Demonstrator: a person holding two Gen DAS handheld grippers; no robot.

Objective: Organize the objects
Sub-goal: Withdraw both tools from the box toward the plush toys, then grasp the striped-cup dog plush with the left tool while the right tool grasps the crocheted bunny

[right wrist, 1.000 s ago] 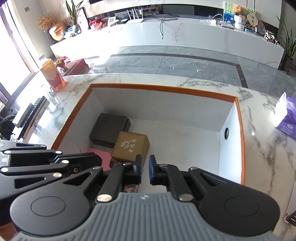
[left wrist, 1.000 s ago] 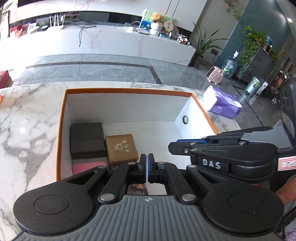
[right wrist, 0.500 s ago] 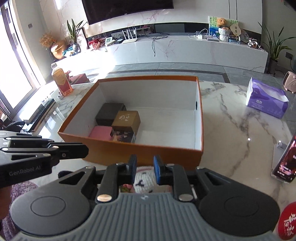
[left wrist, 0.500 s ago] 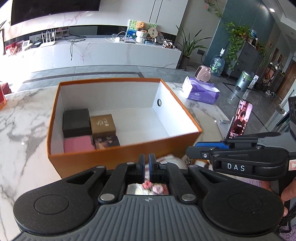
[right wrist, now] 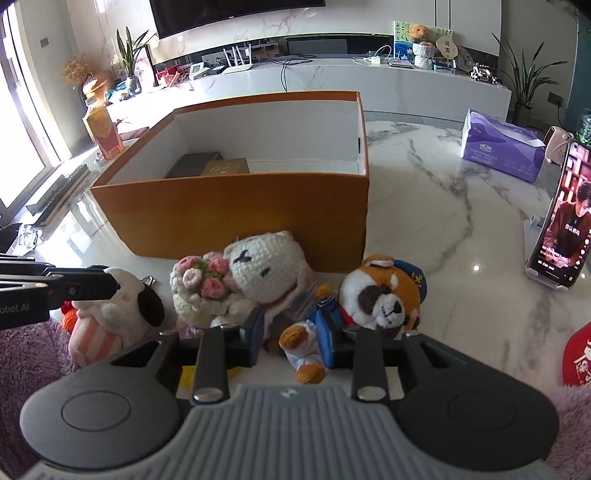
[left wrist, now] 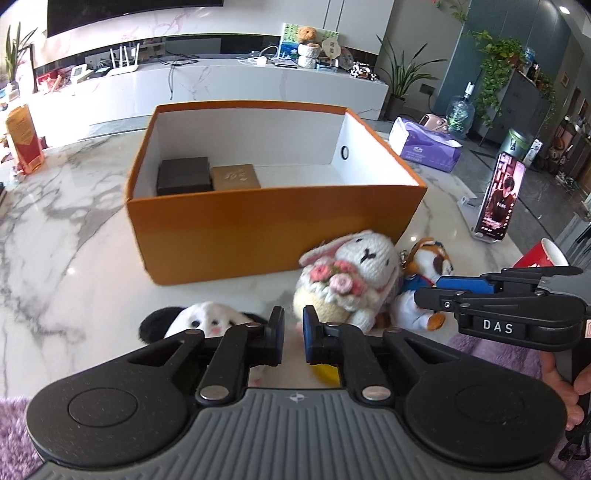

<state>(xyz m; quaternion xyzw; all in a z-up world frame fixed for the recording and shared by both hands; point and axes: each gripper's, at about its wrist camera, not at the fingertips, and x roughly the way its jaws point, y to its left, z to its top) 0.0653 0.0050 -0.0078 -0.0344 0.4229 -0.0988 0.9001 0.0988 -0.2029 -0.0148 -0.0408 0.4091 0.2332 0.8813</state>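
Box receded, left gripper (left wrist: 293, 336) (right gripper (right wrist: 290, 334) too) parting, empty

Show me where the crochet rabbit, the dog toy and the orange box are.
crochet rabbit (left wrist: 369, 254): left wrist view, on its white face.
dog toy (right wrist: 384, 291): right wrist view, on its face.
orange box (left wrist: 258, 236): left wrist view, on its near outer wall.

Bright left-side daylight, fisheye-bent edges

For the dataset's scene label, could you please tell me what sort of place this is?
Most likely a home living room: a large wall-mounted dark television screen above a long white marble media console, potted green houseplants, and a white marble table.
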